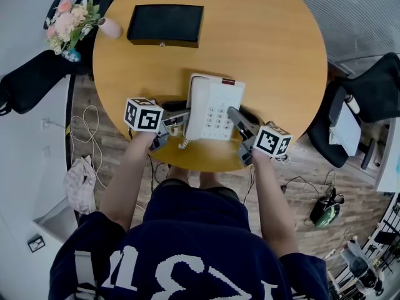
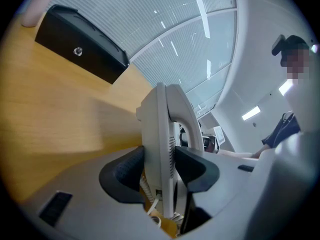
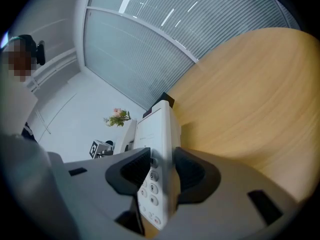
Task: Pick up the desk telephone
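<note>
Head view shows the desk telephone (image 1: 214, 108) at the table's (image 1: 275, 55) near edge, seemingly not yet lifted. The left gripper (image 1: 177, 124) jaws clamp its handset side and the right gripper (image 1: 239, 120) jaws its keypad side. Only the lift remains.

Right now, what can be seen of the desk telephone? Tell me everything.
The desk telephone is white and plastic-looking, with a keypad, a handset cradled along its left side and a coiled cord at its near end. It sits at the near edge of the round wooden table. The left gripper clamps its handset side, the right gripper its keypad side.
</note>
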The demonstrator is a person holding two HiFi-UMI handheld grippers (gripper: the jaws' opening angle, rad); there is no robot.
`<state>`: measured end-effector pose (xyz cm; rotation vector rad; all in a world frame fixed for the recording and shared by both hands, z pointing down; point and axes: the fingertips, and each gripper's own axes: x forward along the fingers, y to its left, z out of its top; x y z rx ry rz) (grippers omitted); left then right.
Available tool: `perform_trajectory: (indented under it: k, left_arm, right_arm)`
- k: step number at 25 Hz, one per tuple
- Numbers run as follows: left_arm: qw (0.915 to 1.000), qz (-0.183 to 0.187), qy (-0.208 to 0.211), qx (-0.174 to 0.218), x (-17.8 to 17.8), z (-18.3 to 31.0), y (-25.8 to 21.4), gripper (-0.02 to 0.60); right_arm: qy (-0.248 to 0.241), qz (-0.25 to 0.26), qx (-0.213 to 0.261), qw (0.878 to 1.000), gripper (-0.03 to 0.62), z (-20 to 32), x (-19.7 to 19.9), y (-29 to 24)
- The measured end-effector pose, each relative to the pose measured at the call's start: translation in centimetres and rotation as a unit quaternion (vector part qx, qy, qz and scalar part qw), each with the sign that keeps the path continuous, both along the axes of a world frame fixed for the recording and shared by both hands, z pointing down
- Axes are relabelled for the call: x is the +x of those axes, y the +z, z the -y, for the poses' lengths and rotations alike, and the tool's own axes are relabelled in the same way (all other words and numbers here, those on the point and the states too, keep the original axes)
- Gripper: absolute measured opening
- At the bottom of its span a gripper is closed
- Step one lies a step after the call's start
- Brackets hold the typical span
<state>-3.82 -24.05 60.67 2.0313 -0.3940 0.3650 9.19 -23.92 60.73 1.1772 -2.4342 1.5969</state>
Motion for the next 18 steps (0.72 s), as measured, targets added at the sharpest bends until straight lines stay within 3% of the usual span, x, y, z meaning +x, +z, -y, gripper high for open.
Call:
perform_trajectory:
  k: [18]
  left_arm:
    - [0.9978,-0.024,-0.020,0.059,-0.1,2.1,-8.2,0.193]
  right_arm:
    - [0.011,-0.007,0.087,0.996,0.157,2.5,0.1,-8.7]
